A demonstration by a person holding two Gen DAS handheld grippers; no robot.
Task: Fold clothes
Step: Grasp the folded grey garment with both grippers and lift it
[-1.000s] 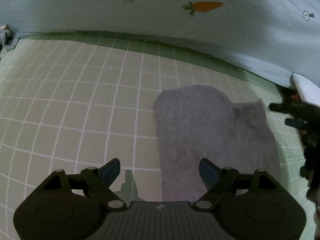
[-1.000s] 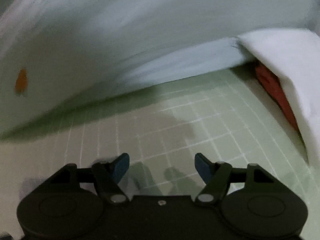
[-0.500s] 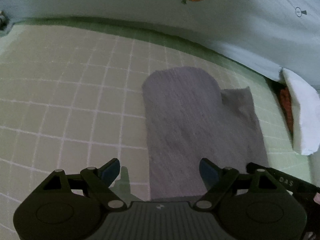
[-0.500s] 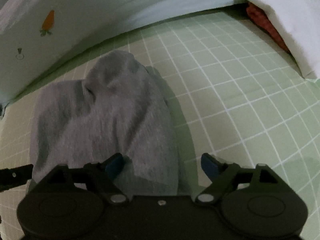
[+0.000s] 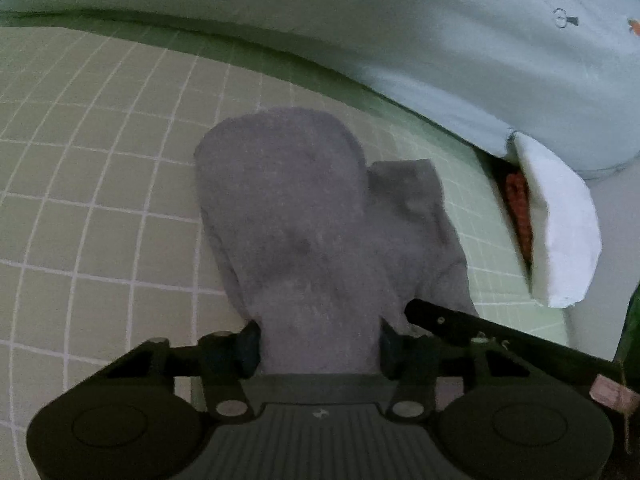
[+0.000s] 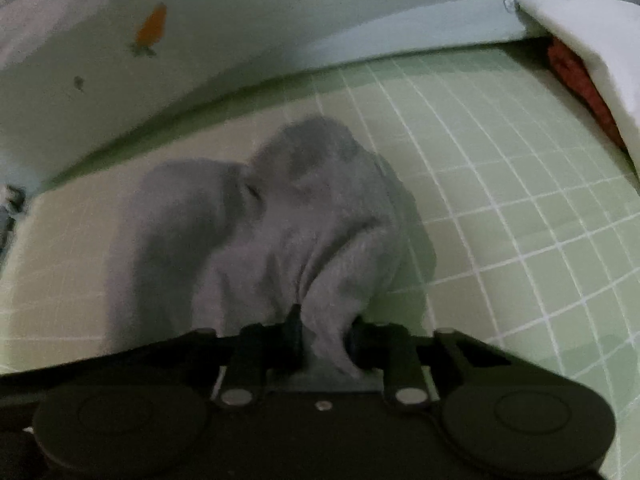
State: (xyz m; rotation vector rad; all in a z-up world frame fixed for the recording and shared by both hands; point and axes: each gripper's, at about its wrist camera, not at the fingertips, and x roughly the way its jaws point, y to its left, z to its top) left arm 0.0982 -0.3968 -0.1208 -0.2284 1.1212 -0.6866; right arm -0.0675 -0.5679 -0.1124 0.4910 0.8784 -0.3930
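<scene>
- A grey garment of soft knit cloth lies on a green bedsheet with a white grid, roughly in the middle of both wrist views.
- The left gripper is at the near end of the garment; its jaws are closing, with the cloth's near edge bunched between them and both pads against the fabric.
- In the left wrist view the garment has a rounded far end, and a second, narrower flap lies just to its right.
- The right gripper has its jaws closing on a gathered ridge of the same grey cloth; the fabric is pinched tightly between the dark pads and rises in folds just beyond them.
- A black finger of the right gripper also shows in the left wrist view at the lower right, touching the garment's right edge.
- At the far side a pale blue quilt printed with orange carrots lies along the sheet.
- To the right, a white pillow rests over something orange-red; what that is cannot be told.
- The right wrist view is slightly blurred, so the weave of the cloth is unclear there.
</scene>
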